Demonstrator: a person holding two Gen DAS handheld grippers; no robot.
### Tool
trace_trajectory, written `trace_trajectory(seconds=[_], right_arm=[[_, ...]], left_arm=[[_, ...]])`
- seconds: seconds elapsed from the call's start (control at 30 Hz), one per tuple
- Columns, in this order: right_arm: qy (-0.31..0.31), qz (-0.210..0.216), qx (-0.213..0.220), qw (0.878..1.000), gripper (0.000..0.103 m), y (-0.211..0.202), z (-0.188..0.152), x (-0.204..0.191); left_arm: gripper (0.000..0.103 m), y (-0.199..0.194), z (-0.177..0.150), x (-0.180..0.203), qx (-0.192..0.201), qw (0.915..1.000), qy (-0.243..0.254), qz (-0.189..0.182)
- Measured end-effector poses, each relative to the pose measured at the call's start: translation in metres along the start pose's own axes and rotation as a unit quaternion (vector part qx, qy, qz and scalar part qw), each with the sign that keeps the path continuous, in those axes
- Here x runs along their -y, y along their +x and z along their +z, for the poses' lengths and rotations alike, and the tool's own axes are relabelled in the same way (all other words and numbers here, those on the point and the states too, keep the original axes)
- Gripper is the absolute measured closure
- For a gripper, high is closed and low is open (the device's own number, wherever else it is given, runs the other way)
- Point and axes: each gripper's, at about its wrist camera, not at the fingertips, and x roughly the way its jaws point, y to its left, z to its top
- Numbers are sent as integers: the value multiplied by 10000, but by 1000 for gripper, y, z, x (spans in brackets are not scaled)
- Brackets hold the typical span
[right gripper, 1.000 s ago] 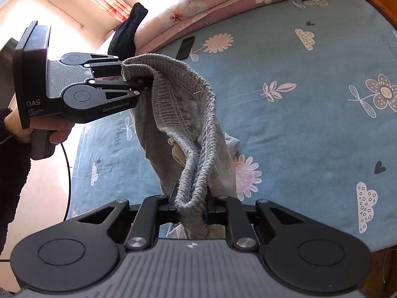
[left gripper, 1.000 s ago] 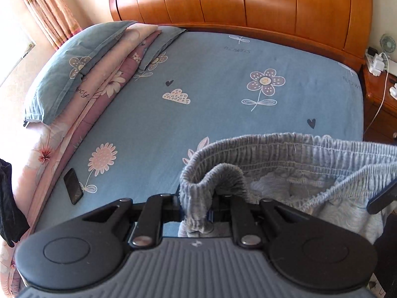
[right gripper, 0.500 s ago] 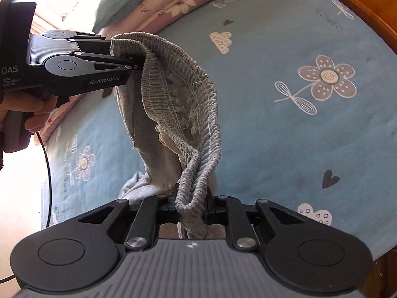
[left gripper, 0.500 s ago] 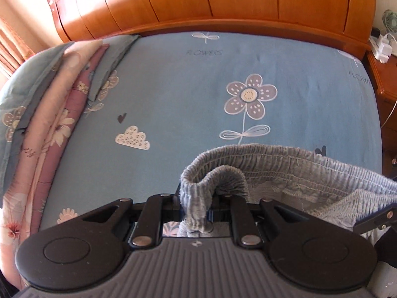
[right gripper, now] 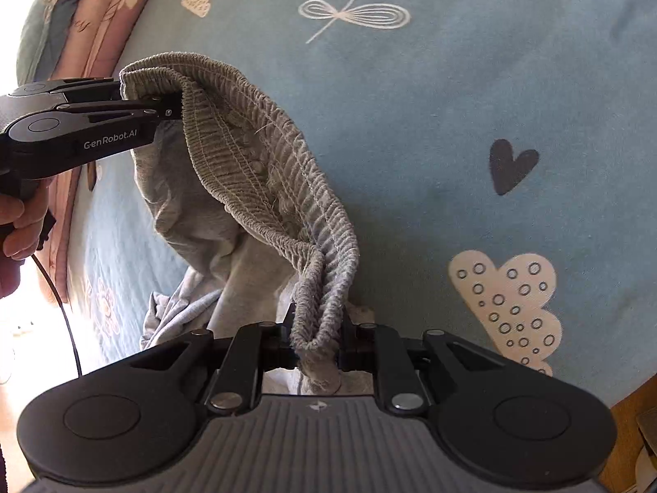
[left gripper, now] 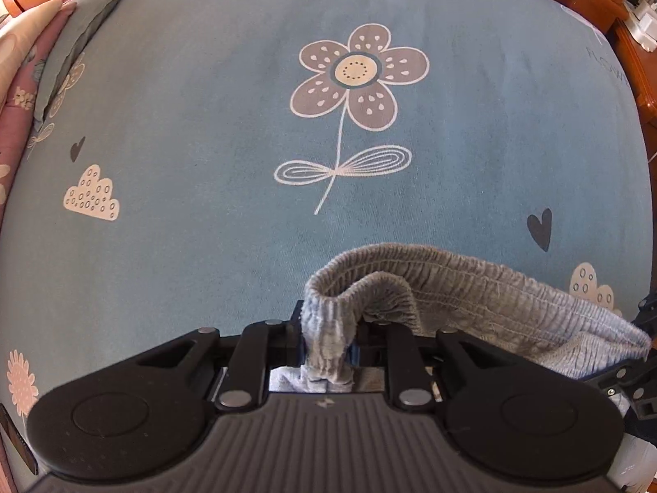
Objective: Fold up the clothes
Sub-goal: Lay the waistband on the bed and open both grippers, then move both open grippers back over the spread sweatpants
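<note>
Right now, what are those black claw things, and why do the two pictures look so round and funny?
Those black claws are grippers, tools with two fingers that a person squeezes by hand. Each has a tiny wide-eyed camera on it, which bends the picture round.

One picture looks along the left gripper, the other along the right gripper. In the right one you can also see the left gripper from the side, and the hand holding it.

Underneath is a bed with a blue sheet printed with flowers, clouds and hearts.

Both grippers pinch the stretchy waistband of grey trousers. The left one's jaws have just been opening a little, the cloth still between them.
</note>
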Motion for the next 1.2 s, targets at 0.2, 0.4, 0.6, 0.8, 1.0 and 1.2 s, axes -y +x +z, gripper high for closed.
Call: trace_trajectory(seconds=[0.2,0.4,0.6,0.8,1.0,1.2], right_arm=[[-104,-1097,566,9923,65,3,16,34],[-76,-1276,868,9880,60,-15,10,29],[-812,-1096,1099,9845,50,-24,5,-21],[-1615,-538,572,9837,41,22,-18,-95],[-2334,-432,322,9709,41,90,-63,-145],[-2789,-233,287,9596,41,137,-89,-168]], left_arm=[[67,4,3,11,577,9973,-382,-238],[48,-57,-56,-27,1671,9763,-1229,-618],[45,-98,-179,-76,1571,9601,-2292,308],[45,-119,-305,-56,943,9424,-3173,491],[44,-128,-386,-7,1003,9339,-3410,394],[44,-129,-426,30,1315,9372,-3203,416]])
